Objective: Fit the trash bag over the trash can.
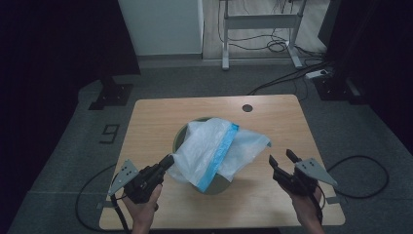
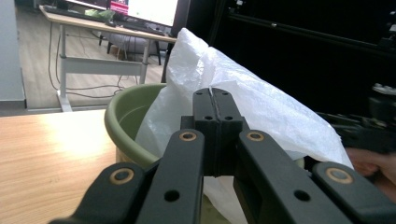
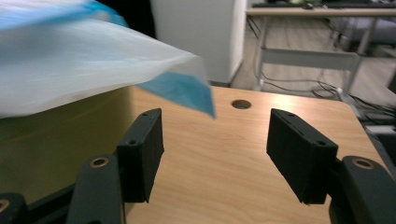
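— From above, what did you see?

— A green basin (image 1: 187, 134) stood mid-bench (image 1: 146, 126), with a white plastic bag (image 1: 214, 146) draped over it, a blue band (image 1: 219, 156) running down the bag. The person's left hand (image 1: 143, 207) came in from the bottom edge, forearm angled inward, and pointed the left tongs (image 1: 168, 161) at the bag's near left corner. They looked pressed together, the tips at the plastic. The right hand (image 1: 304, 204) was held low to the right of the basin, the right tongs (image 1: 281, 160) aimed up the bench, spread, clear of the bag.

— And along the left tongs?

— The left tongs (image 2: 215, 100) were shut tight, pad against pad, pointing level at the bag (image 2: 261, 107), which rose out of the basin's rim (image 2: 123, 116). I could not tell whether any plastic was caught between them.

— The right tongs' own view?

— The right tongs (image 3: 215, 149) stood wide, with bare bench (image 3: 224, 154) between them. The bag (image 3: 79, 70) hung up to the left, blurred, its blue corner (image 3: 182, 93) dangling above the gap, touching neither pad. The basin's wall (image 3: 51, 140) sat just beside the left pad.
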`<state>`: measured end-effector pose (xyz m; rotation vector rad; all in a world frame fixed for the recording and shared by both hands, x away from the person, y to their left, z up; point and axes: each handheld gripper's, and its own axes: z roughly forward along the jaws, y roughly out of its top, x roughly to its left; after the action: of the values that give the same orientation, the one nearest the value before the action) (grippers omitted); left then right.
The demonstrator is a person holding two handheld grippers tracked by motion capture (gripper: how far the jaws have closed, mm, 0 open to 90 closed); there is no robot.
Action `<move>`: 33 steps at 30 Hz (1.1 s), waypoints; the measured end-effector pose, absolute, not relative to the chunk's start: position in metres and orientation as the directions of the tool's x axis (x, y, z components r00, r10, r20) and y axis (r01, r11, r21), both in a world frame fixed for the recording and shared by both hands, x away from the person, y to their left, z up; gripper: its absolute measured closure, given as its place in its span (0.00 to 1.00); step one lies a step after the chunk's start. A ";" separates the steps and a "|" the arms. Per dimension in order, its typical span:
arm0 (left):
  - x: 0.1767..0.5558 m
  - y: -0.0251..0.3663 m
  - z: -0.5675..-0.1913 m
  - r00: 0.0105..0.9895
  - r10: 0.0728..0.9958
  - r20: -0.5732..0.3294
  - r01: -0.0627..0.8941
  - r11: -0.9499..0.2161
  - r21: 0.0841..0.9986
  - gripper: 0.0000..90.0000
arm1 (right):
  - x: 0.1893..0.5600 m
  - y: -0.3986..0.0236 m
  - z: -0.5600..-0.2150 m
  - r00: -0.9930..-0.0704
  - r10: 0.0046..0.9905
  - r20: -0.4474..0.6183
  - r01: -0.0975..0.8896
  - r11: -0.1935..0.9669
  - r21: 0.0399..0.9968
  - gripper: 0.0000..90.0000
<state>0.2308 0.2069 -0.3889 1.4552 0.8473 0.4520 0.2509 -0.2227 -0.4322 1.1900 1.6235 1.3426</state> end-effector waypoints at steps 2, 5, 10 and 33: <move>0.229 0.205 -0.389 0.648 0.727 -0.225 0.216 0.108 0.970 1.00 | 0.238 -0.222 -0.430 -0.355 0.934 0.032 0.186 0.036 0.982 0.40; 0.226 0.202 -0.390 0.651 0.725 -0.223 0.215 0.107 0.971 1.00 | 0.227 -0.213 -0.422 -0.407 0.913 0.028 0.149 0.036 0.988 0.39; 0.224 0.198 -0.395 0.642 0.733 -0.223 0.224 0.099 0.970 1.00 | 0.213 -0.175 -0.414 -0.518 0.855 0.030 0.115 0.035 0.993 0.35; 0.227 0.180 -0.399 0.645 0.726 -0.238 0.256 0.088 0.963 1.00 | 0.189 -0.080 -0.422 -0.622 0.774 -0.117 0.048 0.188 0.981 0.46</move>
<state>0.2274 0.1804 -0.3989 1.4848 0.8655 0.4242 0.1893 -0.0799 -0.4218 0.7707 1.8412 1.4868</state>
